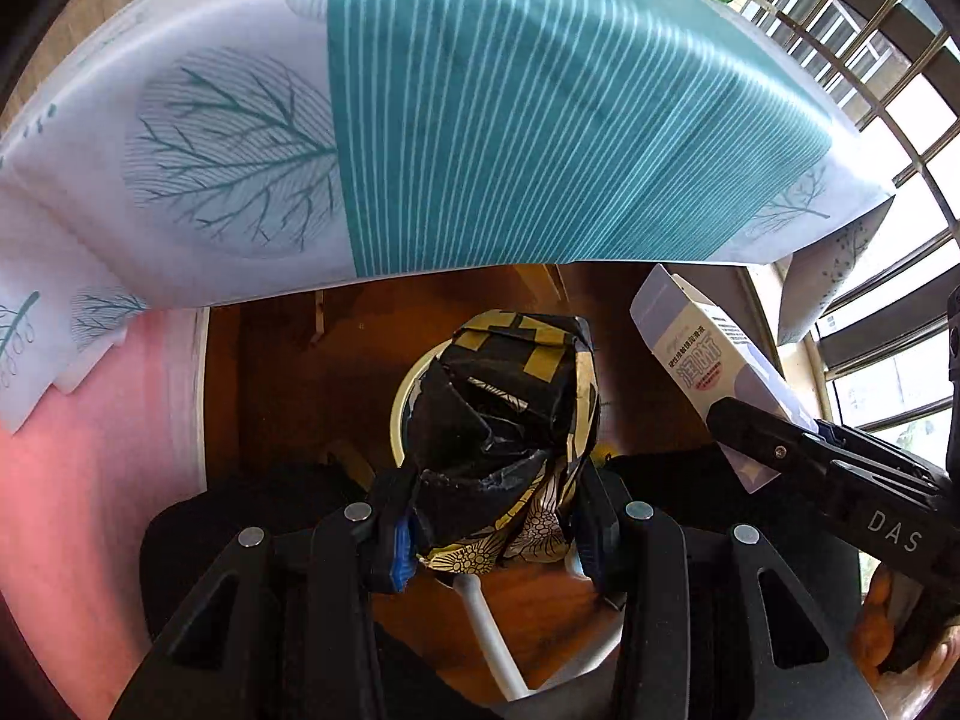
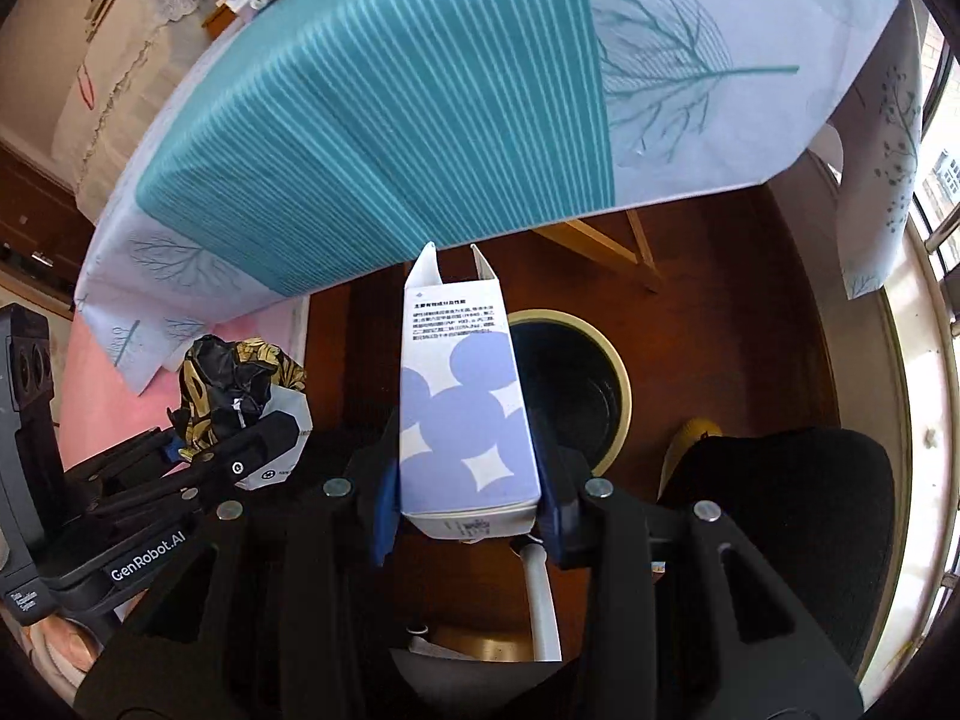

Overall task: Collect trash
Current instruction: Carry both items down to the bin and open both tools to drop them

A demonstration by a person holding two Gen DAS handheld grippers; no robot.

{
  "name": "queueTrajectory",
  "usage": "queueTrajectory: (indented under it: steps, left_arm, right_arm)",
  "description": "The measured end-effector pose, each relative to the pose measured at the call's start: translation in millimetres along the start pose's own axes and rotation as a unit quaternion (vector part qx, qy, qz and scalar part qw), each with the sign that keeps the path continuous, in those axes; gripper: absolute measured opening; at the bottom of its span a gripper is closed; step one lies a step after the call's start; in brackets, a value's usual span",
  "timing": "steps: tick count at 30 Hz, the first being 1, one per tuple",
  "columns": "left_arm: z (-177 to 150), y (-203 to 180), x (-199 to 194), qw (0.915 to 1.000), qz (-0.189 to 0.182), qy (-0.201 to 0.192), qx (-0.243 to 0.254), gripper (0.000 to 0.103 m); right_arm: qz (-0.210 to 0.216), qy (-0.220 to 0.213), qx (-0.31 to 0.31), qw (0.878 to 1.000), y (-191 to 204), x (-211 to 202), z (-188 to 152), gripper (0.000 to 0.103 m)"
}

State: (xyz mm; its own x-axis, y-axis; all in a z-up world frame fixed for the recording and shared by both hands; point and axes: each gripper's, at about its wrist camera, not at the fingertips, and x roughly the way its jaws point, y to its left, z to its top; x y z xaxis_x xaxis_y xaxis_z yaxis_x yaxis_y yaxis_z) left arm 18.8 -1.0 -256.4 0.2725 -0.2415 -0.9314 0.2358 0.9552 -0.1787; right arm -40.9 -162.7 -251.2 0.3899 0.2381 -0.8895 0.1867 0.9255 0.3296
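Left wrist view first: a crumpled black-and-gold wrapper [image 1: 510, 420] sits pinched between the left claw [image 1: 498, 531] pads, hanging above the round bin [image 1: 401, 414] on the dark wooden floor [image 1: 288, 384]. It's thin, crinkly stuff, feather-light and already crushed, so a squeeze across its bunched middle is all it needs; nothing here to break, though a foil skin like that could slide if the pinch slackens. Over in the right wrist view, the right claw [image 2: 468, 507] has clamped a white carton with lilac blobs [image 2: 462, 396] by its lower end, pads on the two narrow sides, open flaps pointing away toward the counter edge. That carton looks empty and light, stiff along its folds but easy to dent on the broad faces, so holding it by the narrow sides near the closed end seems the sound choice. Its far end hovers right beside the bin's pale rim [image 2: 624, 396], black liner showing inside. Both claws tilt steeply downward, side by side, the left one visible at the left of the right view with its wrapper [image 2: 240, 384]. Beyond them, the counter's near edge hangs overhead under a teal-striped cloth [image 1: 540, 120] with leaf prints, and a black chair seat [image 2: 780, 510] sits just right of the bin.
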Motion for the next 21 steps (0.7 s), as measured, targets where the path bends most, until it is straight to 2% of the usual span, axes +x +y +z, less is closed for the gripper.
queueTrajectory:
  steps: [6,9,14,19,21]
  left_arm:
    - [-0.1,-4.3,70.0,0.9993,0.028,0.022,0.01,0.041]
    - [-0.4,-4.5,105.0,0.9987,0.036,0.034,0.012,0.041]
    - [-3.4,-3.4,154.8,0.9979,0.041,0.05,0.01,0.041]
    - [2.7,1.5,189.2,0.9961,0.034,0.08,-0.012,0.043]
    - [5.9,7.7,201.4,0.9947,0.033,0.094,-0.026,0.047]
  right_arm:
    - [-0.052,0.002,0.002,0.999,-22.1,55.7,-1.1,0.034]
    - [-0.055,0.013,-0.002,0.998,-29.5,87.9,-3.7,0.034]
    - [-0.054,0.056,0.002,0.997,-38.1,137.4,-5.0,0.034]
    - [-0.051,0.067,-0.004,0.996,-41.5,157.1,-3.9,0.034]
    - [-0.051,0.073,0.001,0.996,-38.6,163.7,-2.2,0.034]
